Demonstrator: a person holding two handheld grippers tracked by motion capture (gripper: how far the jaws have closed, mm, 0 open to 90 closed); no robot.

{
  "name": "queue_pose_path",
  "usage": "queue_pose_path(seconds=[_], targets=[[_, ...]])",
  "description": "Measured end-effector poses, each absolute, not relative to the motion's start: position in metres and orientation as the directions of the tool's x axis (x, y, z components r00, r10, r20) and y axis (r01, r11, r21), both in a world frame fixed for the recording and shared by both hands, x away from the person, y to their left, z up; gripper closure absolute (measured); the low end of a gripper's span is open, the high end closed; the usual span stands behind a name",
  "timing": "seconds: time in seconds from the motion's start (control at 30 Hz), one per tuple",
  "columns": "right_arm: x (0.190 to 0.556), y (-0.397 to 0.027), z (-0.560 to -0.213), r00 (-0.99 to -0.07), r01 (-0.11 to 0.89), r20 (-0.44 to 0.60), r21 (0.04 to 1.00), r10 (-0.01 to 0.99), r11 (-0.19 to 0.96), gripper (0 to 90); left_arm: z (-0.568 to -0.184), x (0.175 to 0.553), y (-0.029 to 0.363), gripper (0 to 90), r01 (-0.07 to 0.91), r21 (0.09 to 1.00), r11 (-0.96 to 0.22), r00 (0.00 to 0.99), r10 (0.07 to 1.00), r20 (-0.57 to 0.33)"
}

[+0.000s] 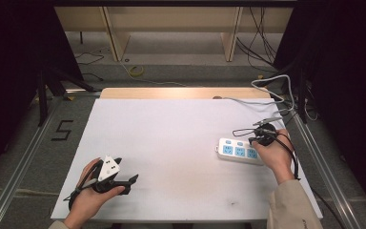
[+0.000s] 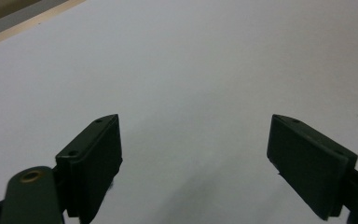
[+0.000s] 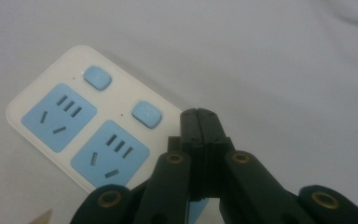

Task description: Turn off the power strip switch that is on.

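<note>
Right gripper (image 3: 200, 114) has its fingers pressed together over the power strip (image 1: 238, 151) at the tabletop's (image 1: 171, 143) right side, probably to poke a switch (image 3: 147, 114), while left gripper (image 2: 196, 158) idles, fingers spread.

white power strip (image 1: 238, 151) with blue sockets and buttons, flat near the table's right edge

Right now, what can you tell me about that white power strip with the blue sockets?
The power strip is a flat white block, plastic by its look, with rounded corners. It lies flat near the right side of the white table. Three light-blue sockets sit in a row along it, with small blue switch buttons beside them. The right gripper, its fingers shut together, is at the strip's right end, above a button; contact cannot be told.
</note>
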State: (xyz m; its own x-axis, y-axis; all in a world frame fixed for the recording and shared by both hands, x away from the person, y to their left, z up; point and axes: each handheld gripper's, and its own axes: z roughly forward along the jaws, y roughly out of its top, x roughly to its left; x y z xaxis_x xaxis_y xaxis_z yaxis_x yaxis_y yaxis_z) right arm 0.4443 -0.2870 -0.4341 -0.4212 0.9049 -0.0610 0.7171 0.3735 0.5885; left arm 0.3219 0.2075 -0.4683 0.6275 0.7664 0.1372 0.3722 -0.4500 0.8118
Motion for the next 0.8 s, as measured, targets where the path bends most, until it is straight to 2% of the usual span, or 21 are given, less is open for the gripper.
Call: queue_pose_path(seconds=[0.8], targets=[[0.432, -0.279, -0.426, -0.468, 0.641, -0.05, 0.668, 0.882, 0.378, 89.3, -0.469, 0.322, 0.208, 17.6, 0.376, 0.814, -0.443, 0.624, 0.77, 0.131]])
